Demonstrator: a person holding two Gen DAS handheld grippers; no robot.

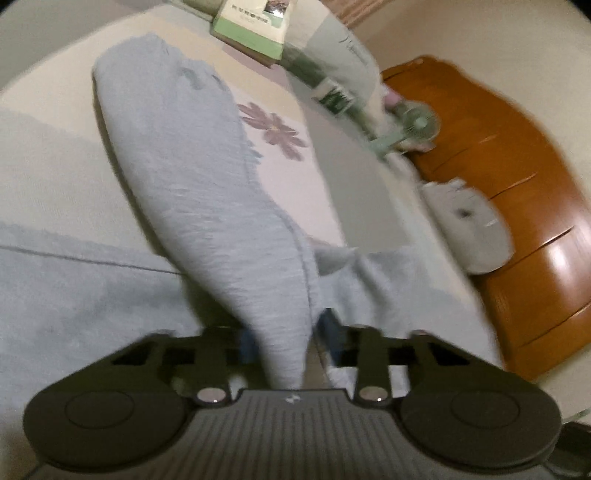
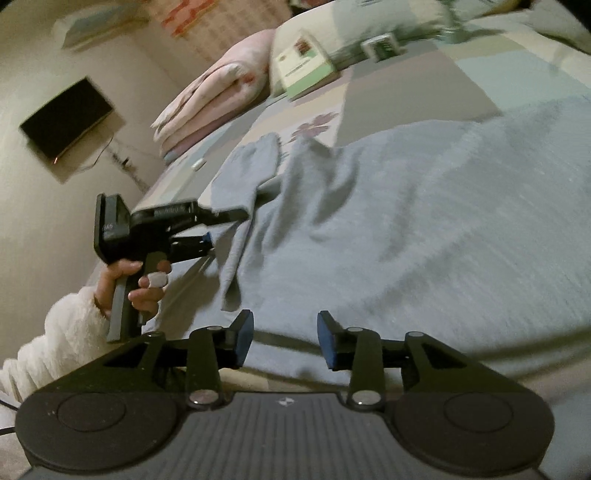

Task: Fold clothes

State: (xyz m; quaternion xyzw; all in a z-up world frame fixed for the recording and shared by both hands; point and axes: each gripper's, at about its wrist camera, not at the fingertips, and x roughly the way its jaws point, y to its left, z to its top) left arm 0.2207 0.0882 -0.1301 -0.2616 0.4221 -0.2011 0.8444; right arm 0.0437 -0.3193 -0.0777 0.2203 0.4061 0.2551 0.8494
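Observation:
A light blue-grey garment lies spread over the patchwork bed cover. One of its sleeves runs from the bed toward the left wrist camera and passes between the blue pads of my left gripper, which is shut on the sleeve's end. From the right wrist view the left gripper is seen at the garment's left edge, pinching that sleeve, held by a hand in a white fluffy sleeve. My right gripper hovers over the garment's near hem, open, with nothing between its pads.
A green-and-white box and a small green fan lie at the far side of the bed. A wooden bed board and a grey rounded object sit to the right. Folded pink bedding lies far left; a dark screen hangs on the wall.

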